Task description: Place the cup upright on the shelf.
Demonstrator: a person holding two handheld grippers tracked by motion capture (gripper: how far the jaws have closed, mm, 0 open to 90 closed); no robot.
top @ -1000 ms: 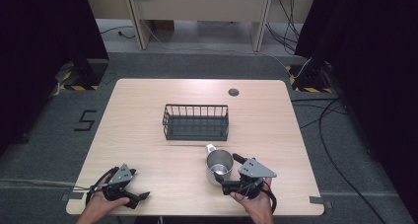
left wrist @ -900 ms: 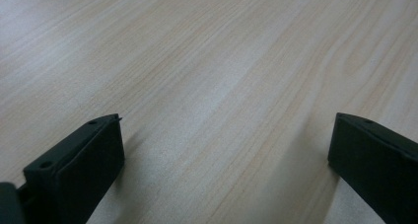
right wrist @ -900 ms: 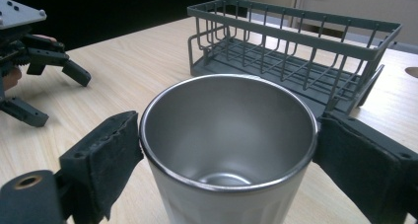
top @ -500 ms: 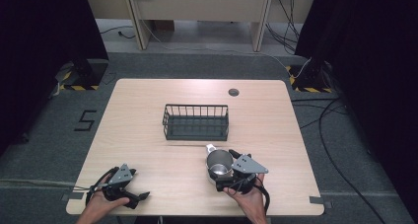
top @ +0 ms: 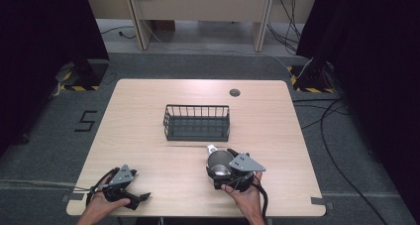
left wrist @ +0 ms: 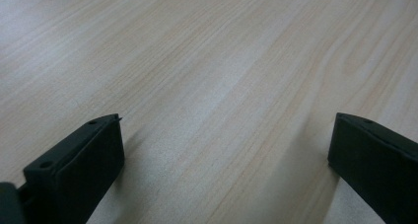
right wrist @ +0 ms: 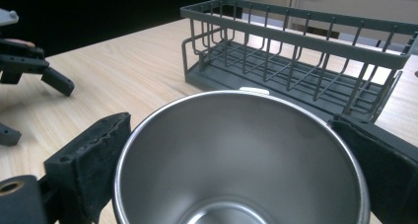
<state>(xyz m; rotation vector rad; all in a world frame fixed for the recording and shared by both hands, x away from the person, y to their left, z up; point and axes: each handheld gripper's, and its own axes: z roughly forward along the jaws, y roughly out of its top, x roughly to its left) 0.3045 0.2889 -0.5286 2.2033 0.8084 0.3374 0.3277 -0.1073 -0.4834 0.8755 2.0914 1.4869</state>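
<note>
Right gripper (top: 224,171) has slid in from the right since a second ago; my jaws have just been opening and now stand wide on either side of the steel cup (right wrist: 241,160), one by each wall. Can't tell if the pads press yet. I judge this the moment before the squeeze. Cup stands upright near the table's (top: 148,136) near edge, right of centre. Left gripper (top: 130,195) rests at the near left corner, jaws spread, nothing between. Wire basket (top: 197,122) sits just beyond the cup; path to it looks free
</note>
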